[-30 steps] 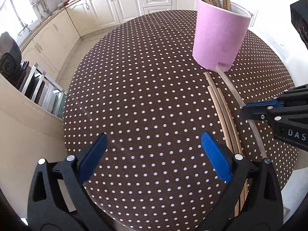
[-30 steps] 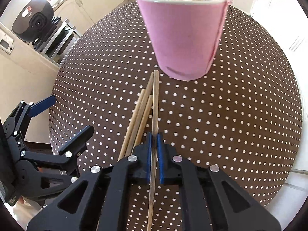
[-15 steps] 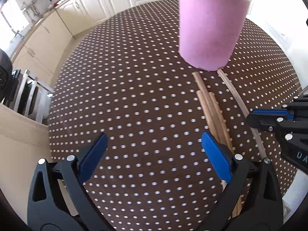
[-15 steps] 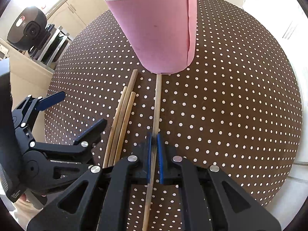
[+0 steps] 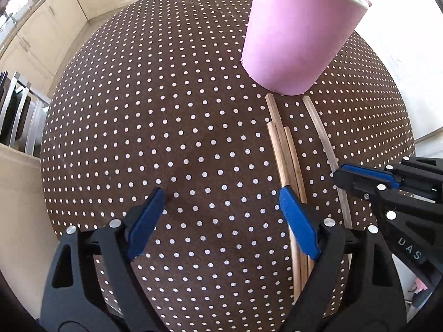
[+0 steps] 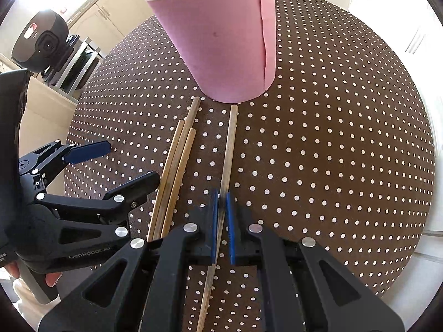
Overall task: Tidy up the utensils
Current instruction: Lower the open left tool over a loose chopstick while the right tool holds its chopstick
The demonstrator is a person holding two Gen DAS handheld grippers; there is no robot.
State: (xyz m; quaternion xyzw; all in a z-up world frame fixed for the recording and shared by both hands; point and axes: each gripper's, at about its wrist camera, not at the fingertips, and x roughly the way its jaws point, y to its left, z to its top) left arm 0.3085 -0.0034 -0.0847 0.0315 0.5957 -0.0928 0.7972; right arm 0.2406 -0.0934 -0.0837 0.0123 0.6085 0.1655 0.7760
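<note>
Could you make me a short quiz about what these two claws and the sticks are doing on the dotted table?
1. True or false: the right claw is shut on a single chopstick.
2. How many loose chopsticks lie bunched beside that one? A) one B) three C) five
3. What stands at the sticks' far ends and already holds more sticks?

Key:
1. True.
2. B. The left claw has just been closing, nothing between its pads.
3. The pink cup.
</note>
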